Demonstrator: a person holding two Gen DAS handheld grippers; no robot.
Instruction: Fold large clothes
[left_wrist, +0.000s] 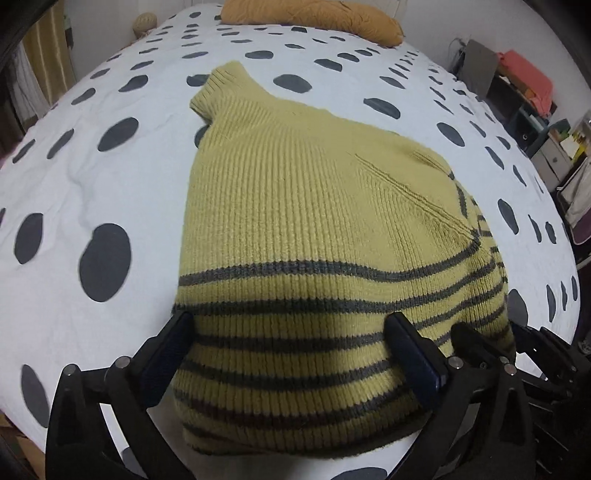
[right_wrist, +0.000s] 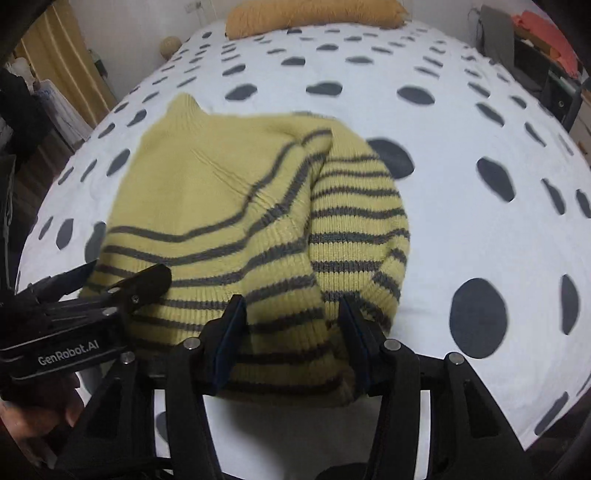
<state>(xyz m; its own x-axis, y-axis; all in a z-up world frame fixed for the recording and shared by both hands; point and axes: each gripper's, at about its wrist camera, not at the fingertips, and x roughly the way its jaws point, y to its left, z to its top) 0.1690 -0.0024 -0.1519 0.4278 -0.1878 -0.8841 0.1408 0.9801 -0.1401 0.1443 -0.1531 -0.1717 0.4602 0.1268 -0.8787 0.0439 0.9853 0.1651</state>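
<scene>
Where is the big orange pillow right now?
The orange pillow lies at the far end of the polka-dot bed, beyond the striped yellow sweater, top centre in both wrist views.

One striped sweater (left_wrist: 314, 229) on one spotted bed (left_wrist: 92, 166), one mustard pillow (left_wrist: 314, 16) at its far end, and two black tongs: left (left_wrist: 291, 354), right (right_wrist: 291, 332).

Left wrist view: low at the bed's (left_wrist: 110, 192) near edge, facing its far end, close over the sweater's (left_wrist: 314, 221) striped hem. Right wrist view: just right of it, same heading. Both share the sweater (right_wrist: 221, 206), dotted cover and far orange pillow (left_wrist: 314, 18).
</scene>
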